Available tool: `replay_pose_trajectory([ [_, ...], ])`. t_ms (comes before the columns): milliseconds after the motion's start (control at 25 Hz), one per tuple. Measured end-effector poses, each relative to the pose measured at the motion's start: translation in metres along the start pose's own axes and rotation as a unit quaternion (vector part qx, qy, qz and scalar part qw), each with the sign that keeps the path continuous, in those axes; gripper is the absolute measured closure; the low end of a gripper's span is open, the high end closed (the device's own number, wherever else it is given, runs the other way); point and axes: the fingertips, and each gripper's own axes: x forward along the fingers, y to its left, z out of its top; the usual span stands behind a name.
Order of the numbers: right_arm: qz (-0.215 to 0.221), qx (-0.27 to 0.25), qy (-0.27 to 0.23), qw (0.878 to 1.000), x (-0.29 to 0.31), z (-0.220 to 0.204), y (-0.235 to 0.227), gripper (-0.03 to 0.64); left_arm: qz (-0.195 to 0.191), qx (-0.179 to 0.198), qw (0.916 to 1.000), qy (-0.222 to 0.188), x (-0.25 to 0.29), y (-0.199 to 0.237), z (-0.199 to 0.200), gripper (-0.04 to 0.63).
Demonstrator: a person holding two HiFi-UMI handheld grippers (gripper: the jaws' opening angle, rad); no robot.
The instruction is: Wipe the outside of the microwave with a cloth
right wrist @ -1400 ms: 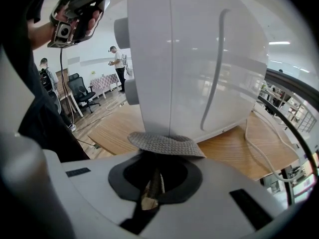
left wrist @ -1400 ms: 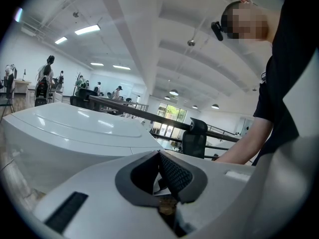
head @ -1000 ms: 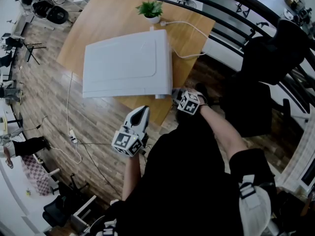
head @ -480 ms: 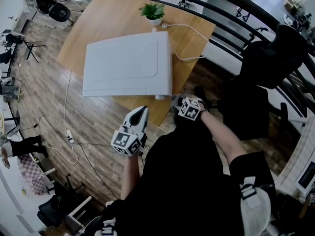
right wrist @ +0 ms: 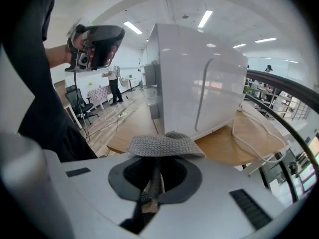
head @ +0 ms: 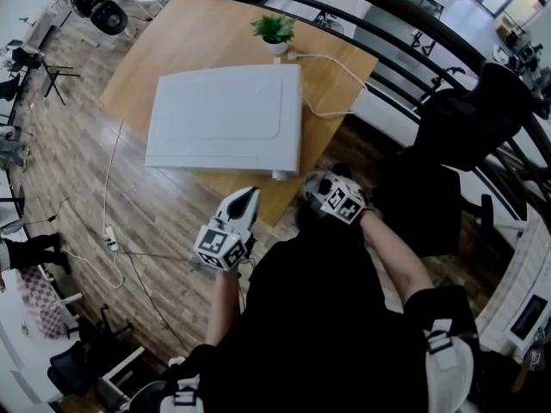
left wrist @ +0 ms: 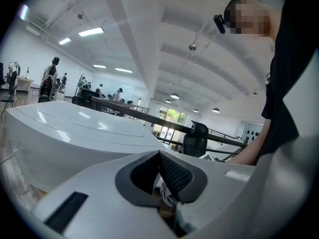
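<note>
The white microwave (head: 228,119) stands on a wooden table (head: 198,33); its side with the curved seam fills the right gripper view (right wrist: 199,83). My right gripper (right wrist: 155,166) is shut on a grey knitted cloth (right wrist: 164,145) that fans out over the jaws, a short way off the microwave's near corner. In the head view the right gripper (head: 315,184) sits just below that corner. My left gripper (head: 248,198) is held lower left of it, off the table, jaws shut on nothing (left wrist: 159,157). The microwave's top (left wrist: 75,133) lies to its left.
A small potted plant (head: 275,29) and a white cable (head: 331,67) lie behind the microwave. A black railing (head: 387,15) and a black office chair (head: 469,119) are to the right. A power strip and cord (head: 109,239) lie on the wooden floor at left.
The right gripper with the cloth has drawn back slightly from the microwave's corner toward the person. The left gripper has barely moved.
</note>
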Motion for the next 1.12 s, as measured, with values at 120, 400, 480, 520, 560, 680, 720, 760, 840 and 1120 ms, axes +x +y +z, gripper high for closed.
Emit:
replay_pose_trajectory([
  [120,-0.022,0.018,-0.025,0.999,-0.027,0.016,-0.007,0.6,-0.004,-0.001,1.0,-0.003,0.003,0.0,0.0,0.595],
  [400,-0.084,0.055,-0.073,0.992,-0.083,0.025,-0.024,0.6,-0.012,-0.004,0.9999,-0.003,0.009,-0.004,-0.002,0.595],
  [480,-0.103,0.041,-0.081,0.99,-0.098,0.029,-0.029,0.6,-0.017,-0.003,0.9999,-0.001,0.012,-0.005,-0.004,0.594],
  [520,-0.111,0.035,-0.086,0.989,-0.105,0.032,-0.031,0.6,-0.019,-0.003,0.9998,0.001,0.013,-0.006,-0.004,0.594],
  [560,-0.118,0.031,-0.091,0.988,-0.112,0.036,-0.032,0.6,-0.022,-0.002,0.9998,0.002,0.014,-0.007,-0.005,0.595],
  [680,-0.134,0.029,-0.11,0.984,-0.132,0.047,-0.033,0.6,-0.027,0.0,0.9996,0.006,0.016,-0.01,-0.007,0.595],
  [720,-0.138,0.028,-0.115,0.983,-0.138,0.05,-0.033,0.6,-0.028,0.0,0.9996,0.006,0.017,-0.011,-0.007,0.595],
  [760,-0.141,0.025,-0.118,0.983,-0.143,0.053,-0.032,0.6,-0.029,0.001,0.9996,0.006,0.017,-0.012,-0.007,0.595],
  [840,-0.145,0.023,-0.127,0.981,-0.154,0.06,-0.031,0.6,-0.028,0.002,0.9996,0.005,0.017,-0.012,-0.006,0.595],
  [1120,-0.154,0.033,-0.158,0.975,-0.18,0.082,-0.025,0.601,-0.034,0.004,0.9994,0.006,0.016,-0.019,-0.008,0.595],
])
